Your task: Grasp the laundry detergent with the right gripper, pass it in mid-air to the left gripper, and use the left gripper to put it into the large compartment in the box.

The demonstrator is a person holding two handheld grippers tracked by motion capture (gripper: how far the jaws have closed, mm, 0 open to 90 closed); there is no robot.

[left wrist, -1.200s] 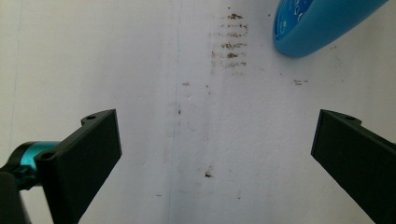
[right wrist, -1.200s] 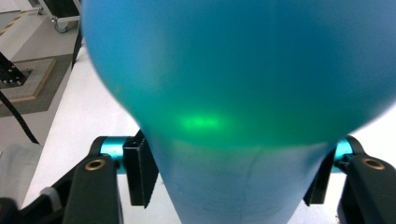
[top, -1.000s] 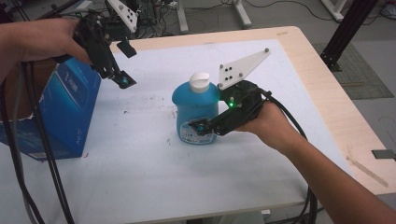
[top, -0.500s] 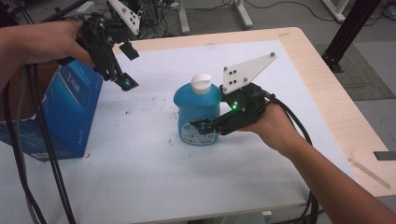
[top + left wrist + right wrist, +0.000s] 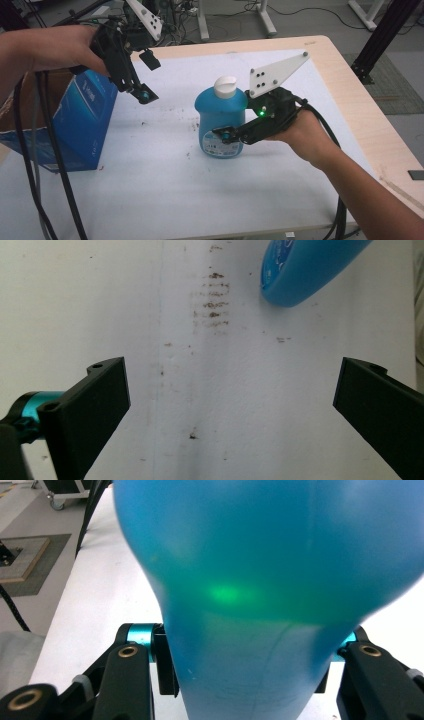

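I'm gripping the blue bottle (image 5: 220, 122) low on its body with my right gripper (image 5: 231, 136), whose jaws have just been closing onto both its sides. It is standing upright mid-table (image 5: 165, 200), though the base looks possibly lifted. My left gripper (image 5: 145, 75) is hovering wide apart beside the blue box (image 5: 82, 120).

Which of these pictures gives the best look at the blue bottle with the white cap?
The high view: the whole blue bottle stands upright on the white table, cap and label visible, the right tool clamped on its lower body. The right gripper view shows just its blurred blue body up close; the left gripper view catches one blue edge.
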